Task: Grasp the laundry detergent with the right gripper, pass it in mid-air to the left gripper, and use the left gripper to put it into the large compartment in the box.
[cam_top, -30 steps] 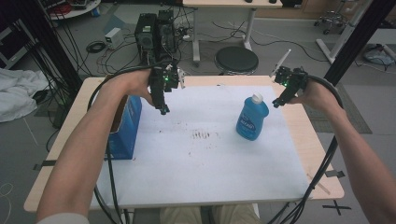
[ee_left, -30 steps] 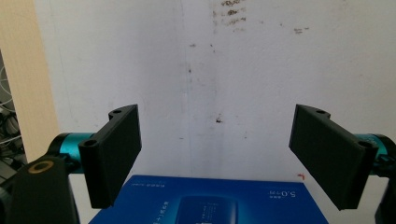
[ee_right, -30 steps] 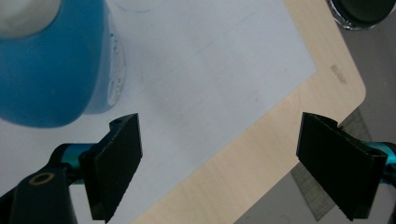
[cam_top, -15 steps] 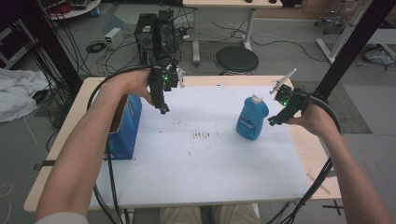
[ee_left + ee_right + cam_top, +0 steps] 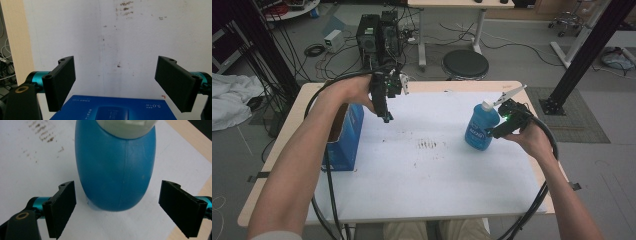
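Nothing is grasped yet: the right gripper (image 5: 117, 210), jaws spread, flanks the upright blue plastic bottle (image 5: 481, 126) on the white sheet, while the left gripper (image 5: 117, 85) hangs agape above the blue carton (image 5: 346, 135).

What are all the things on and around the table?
bottle: one, blue with a pale cap, standing on the right of the sheet
box: one, blue, at the table's left edge
sheet: one, white with dark smudges, covering the table
table: one, light wood
stool: one, black, behind the table
left claw: one, black, open, above the sheet near the box
right claw: one, black, open, at the bottle
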{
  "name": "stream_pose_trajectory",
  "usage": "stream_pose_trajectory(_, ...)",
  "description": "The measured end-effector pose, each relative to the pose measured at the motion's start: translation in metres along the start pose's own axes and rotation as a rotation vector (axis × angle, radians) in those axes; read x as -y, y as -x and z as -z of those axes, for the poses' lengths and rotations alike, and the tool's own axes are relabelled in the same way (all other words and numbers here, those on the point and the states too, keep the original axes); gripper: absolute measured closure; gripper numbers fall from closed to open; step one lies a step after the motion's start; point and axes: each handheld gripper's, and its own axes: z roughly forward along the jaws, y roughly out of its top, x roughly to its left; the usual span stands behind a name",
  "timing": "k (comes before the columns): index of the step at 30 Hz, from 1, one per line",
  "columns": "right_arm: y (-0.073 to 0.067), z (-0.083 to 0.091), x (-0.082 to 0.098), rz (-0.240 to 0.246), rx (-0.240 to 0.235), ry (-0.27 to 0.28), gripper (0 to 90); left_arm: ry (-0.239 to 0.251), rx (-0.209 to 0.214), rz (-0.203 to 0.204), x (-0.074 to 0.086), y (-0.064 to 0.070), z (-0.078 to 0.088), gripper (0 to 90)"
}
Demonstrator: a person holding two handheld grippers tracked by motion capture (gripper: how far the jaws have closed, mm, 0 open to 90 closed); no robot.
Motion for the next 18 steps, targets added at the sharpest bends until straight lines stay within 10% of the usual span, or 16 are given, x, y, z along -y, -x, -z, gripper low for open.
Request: stream_pose_trajectory(18, -0.002, -0.028, 0.012, -0.068, -0.069, 0.065, 13.5, 0.005, 0.005, 0.000, -0.002, 0.000, -0.005, 17.0)
